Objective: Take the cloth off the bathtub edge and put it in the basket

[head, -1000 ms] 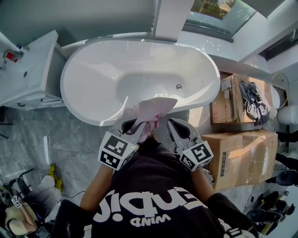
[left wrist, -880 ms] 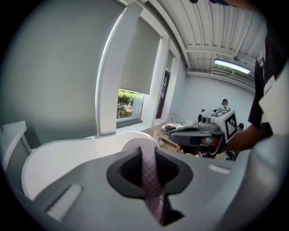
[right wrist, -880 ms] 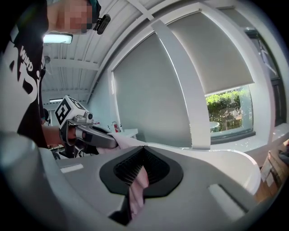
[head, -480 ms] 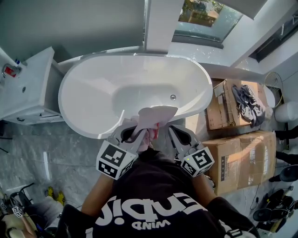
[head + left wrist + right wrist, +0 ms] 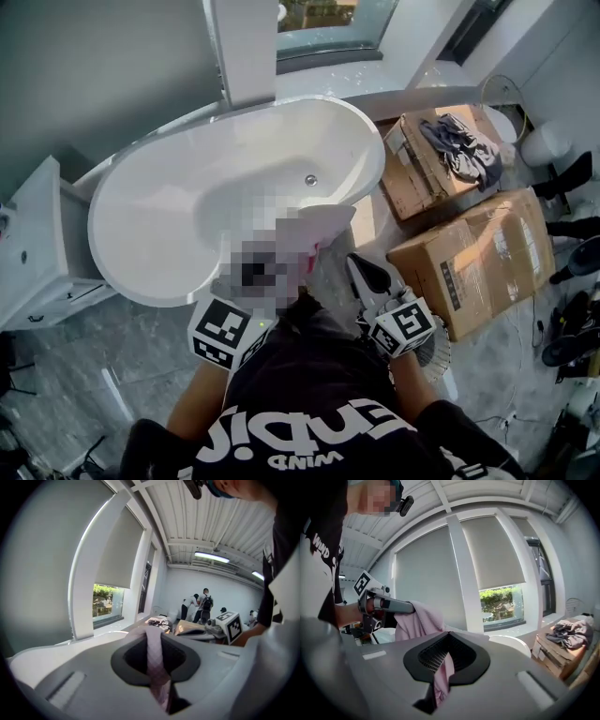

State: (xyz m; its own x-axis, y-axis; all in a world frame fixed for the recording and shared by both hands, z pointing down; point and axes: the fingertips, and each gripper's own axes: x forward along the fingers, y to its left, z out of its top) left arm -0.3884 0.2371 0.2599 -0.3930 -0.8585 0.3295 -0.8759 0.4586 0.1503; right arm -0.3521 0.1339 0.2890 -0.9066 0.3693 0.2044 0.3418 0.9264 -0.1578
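Observation:
The pink cloth (image 5: 323,223) hangs in the air just over the near rim of the white bathtub (image 5: 101,202), stretched between my two grippers. In the left gripper view, my left gripper (image 5: 154,641) is shut on a narrow fold of the cloth (image 5: 157,677). My right gripper (image 5: 446,641) is shut on another fold (image 5: 443,677), and its view shows the left gripper (image 5: 396,605) holding the bunched cloth (image 5: 417,620). In the head view the right gripper (image 5: 361,267) sits just right of the cloth, while a mosaic patch hides the left jaws. No basket is clearly in view.
Two cardboard boxes (image 5: 469,253) (image 5: 422,178) stand right of the tub, the far one with dark clothes (image 5: 459,141) on top. A white cabinet (image 5: 33,244) is at the left. A white window pillar (image 5: 239,47) rises behind the tub. People stand far off (image 5: 201,604).
The cloth lay draped on the tub's near rim; now both grippers hold it raised off the rim. The head view has swung right, so the tub sits further left and the boxes nearer the centre.

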